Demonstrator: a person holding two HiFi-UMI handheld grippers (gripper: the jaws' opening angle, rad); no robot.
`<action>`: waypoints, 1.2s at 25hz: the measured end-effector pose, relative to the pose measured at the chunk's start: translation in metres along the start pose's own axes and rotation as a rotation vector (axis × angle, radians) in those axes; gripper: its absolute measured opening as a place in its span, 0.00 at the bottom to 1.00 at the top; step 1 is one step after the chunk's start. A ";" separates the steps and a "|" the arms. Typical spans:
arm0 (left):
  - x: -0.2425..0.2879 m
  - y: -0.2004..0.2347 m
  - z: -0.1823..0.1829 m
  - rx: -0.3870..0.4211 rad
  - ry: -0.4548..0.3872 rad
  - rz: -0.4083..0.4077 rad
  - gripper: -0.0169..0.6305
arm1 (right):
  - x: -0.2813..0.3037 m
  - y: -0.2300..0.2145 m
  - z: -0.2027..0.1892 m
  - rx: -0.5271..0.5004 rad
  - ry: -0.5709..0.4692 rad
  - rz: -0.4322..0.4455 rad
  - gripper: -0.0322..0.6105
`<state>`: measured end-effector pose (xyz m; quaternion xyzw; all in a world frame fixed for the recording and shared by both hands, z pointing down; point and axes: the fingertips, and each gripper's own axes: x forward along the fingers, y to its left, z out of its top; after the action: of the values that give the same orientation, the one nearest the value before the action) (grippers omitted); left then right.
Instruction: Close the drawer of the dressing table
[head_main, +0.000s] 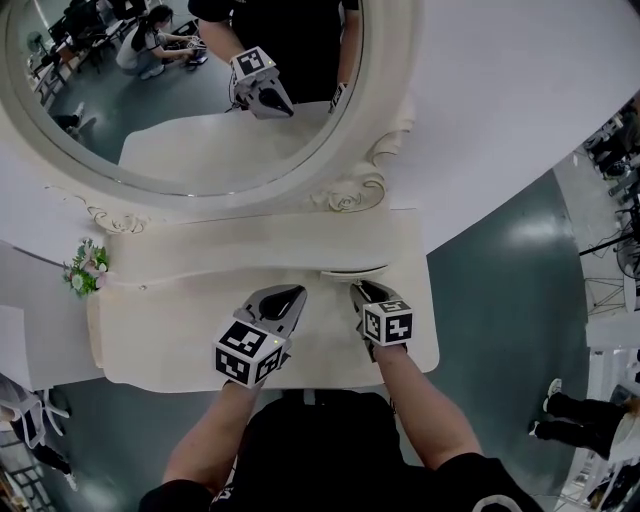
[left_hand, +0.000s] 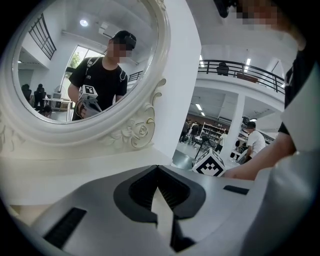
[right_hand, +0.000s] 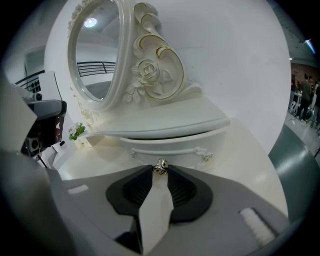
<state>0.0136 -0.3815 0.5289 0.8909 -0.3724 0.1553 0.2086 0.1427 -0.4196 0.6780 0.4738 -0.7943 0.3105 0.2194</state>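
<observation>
Where the upper shelf (right_hand: 165, 122) overhangs the tabletop, drawer (right_hand: 172, 147): curved white front, pulled out a little, a dark gap showing under the shelf. Contents hidden.
Knob (right_hand: 160, 168): small, metallic, rose-shaped, centred on the drawer front; small gilt scroll ornaments to either side.
Right gripper (head_main: 360, 289): grey shell, ribbed black pads; jaws nearly together, tips pinched on the knob.
Left gripper (left_hand: 158, 169): same make; jaw tips meeting, nothing between them, held over the bare tabletop just left of the right gripper.
Dressing table (head_main: 160, 345): glossy cream-white, wavy edge, smooth top.
Mirror (head_main: 180, 90): oval, in a thick white moulded frame; carved rose (right_hand: 149, 70) with gilt-edged scrolls at the frame's foot. The glass reflects a person in black and a gripper.
Flower sprig (head_main: 85, 268): green with pale blooms, at the table's left end, well apart from both grippers.
</observation>
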 end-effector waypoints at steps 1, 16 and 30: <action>0.000 0.001 0.000 -0.002 0.002 0.002 0.03 | 0.001 -0.001 0.000 0.002 0.002 0.002 0.21; 0.002 0.010 0.001 -0.024 0.014 0.014 0.03 | 0.020 -0.006 0.018 0.015 -0.014 0.020 0.21; -0.020 0.006 0.005 0.009 0.000 -0.024 0.03 | 0.014 -0.010 0.016 0.000 -0.016 -0.063 0.24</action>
<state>-0.0036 -0.3761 0.5173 0.8962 -0.3610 0.1547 0.2064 0.1442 -0.4429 0.6779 0.5010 -0.7808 0.2996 0.2229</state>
